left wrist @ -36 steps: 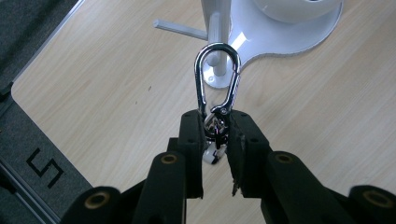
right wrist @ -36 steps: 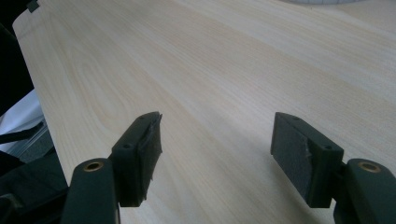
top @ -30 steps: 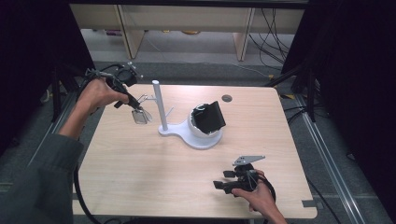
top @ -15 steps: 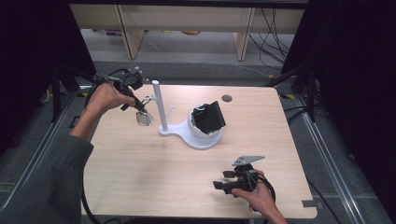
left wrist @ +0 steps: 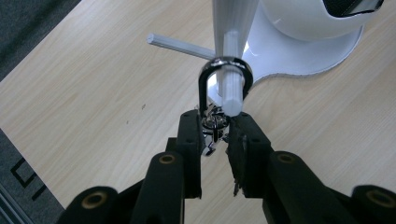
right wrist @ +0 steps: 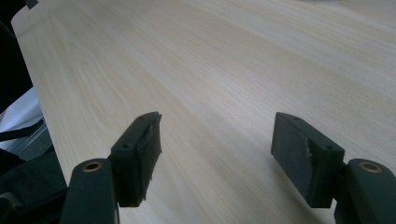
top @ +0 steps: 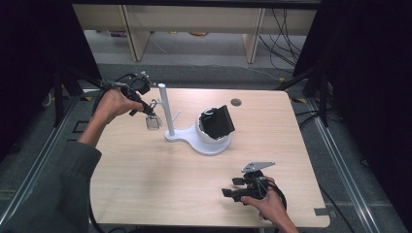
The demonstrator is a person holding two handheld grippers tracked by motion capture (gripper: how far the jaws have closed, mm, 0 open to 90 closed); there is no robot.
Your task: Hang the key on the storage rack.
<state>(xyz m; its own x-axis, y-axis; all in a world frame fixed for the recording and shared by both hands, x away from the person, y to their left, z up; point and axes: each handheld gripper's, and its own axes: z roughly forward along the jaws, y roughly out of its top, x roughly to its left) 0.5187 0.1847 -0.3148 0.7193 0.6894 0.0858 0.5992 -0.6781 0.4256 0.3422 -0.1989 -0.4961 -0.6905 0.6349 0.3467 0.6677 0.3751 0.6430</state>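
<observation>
Right gripper [top: 232,187]: near right part of the pale wooden desk [top: 160,184], resting low on the wood in the person's right hand [top: 267,201]; its black fingers [right wrist: 140,156] stand wide apart with only bare wood between them.
Desk surface: bare wood across the near half and the left middle.
White stand [top: 194,138]: a flat white plastic base at the desk's middle, with a thin upright white post [top: 165,109] at its left end and short white pegs [left wrist: 231,84] sticking out from the post.
Black block [top: 217,121]: a dark, box-like thing seated tilted on a white round holder on the right part of the base.
Left gripper [top: 145,110]: far left, just left of the post, held in the person's left hand [top: 112,103]; its fingers are clamped on the lower metal links of a shiny silver keychain [left wrist: 215,122].
Keychain: its dark, rounded metal loop [left wrist: 225,77] sits around one white peg beside the post; a small square tag [top: 152,123] hangs below the fingers, above the desk.
</observation>
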